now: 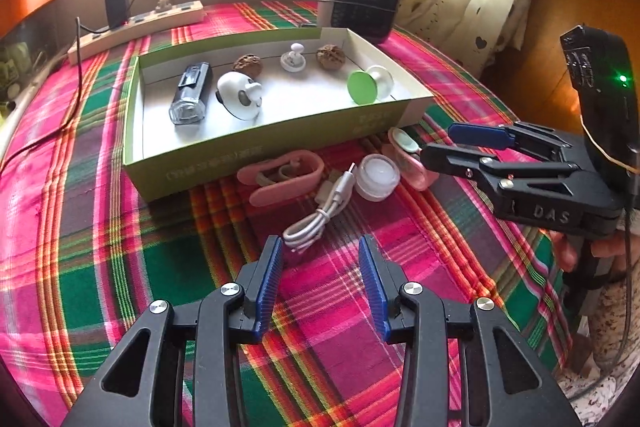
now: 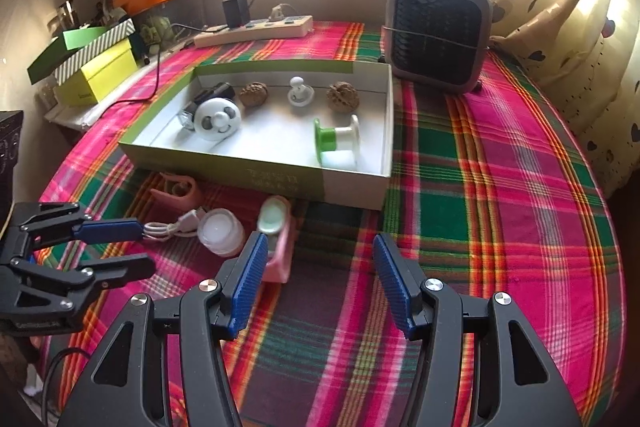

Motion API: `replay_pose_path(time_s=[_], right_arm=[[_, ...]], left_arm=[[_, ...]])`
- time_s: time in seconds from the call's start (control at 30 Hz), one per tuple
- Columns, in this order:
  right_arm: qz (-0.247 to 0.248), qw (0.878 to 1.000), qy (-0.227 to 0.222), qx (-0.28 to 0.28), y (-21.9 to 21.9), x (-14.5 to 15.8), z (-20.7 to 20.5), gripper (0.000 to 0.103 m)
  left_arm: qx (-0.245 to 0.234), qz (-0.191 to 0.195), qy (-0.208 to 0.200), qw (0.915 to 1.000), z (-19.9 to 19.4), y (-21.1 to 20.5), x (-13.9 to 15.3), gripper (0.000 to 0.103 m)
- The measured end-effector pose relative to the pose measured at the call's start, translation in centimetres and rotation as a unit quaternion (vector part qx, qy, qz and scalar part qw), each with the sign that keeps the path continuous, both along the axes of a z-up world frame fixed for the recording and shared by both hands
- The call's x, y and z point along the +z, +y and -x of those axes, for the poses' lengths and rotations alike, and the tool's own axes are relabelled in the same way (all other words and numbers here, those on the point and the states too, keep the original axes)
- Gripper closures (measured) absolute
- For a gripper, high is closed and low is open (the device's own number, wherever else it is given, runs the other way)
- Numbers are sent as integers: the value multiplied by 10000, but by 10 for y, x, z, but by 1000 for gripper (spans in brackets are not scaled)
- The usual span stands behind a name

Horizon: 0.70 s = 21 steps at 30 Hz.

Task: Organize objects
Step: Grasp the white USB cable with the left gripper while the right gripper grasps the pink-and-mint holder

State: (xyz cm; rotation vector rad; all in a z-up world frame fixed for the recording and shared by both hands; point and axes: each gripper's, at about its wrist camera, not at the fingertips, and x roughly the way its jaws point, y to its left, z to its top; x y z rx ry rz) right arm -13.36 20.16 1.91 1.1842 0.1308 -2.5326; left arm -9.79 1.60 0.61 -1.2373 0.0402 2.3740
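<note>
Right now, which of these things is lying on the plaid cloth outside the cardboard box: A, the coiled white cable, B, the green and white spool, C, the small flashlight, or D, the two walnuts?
A: the coiled white cable lies on the plaid cloth in front of the box, beside the small white jar; the other three sit inside the box.

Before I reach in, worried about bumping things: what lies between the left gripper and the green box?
In the left wrist view, a coiled white cable, then a pink clip, before the green box.
</note>
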Motion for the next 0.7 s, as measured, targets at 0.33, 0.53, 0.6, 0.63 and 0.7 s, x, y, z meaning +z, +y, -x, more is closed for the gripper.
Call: replay_pose_path(time_s=[0.33, 0.53, 0.6, 0.63, 0.7], right_arm=[[3, 9998, -130, 158, -10, -8, 2, 47], [-196, 9996, -157, 95, -11, -14, 6, 47], [-246, 9996, -153, 76, -10, -15, 8, 47], [-270, 9995, -130, 65, -9, -15, 8, 47], [-321, 9994, -110, 40, -8, -16, 10, 47]], left_arm=[[-101, 309, 175, 9993, 12, 13, 2, 65], [-199, 433, 177, 9987, 19, 23, -2, 65], [-244, 494, 209, 9983, 20, 26, -2, 65], [-257, 542, 236, 9979, 21, 28, -2, 65], [-300, 620, 284, 9972, 22, 31, -3, 65]])
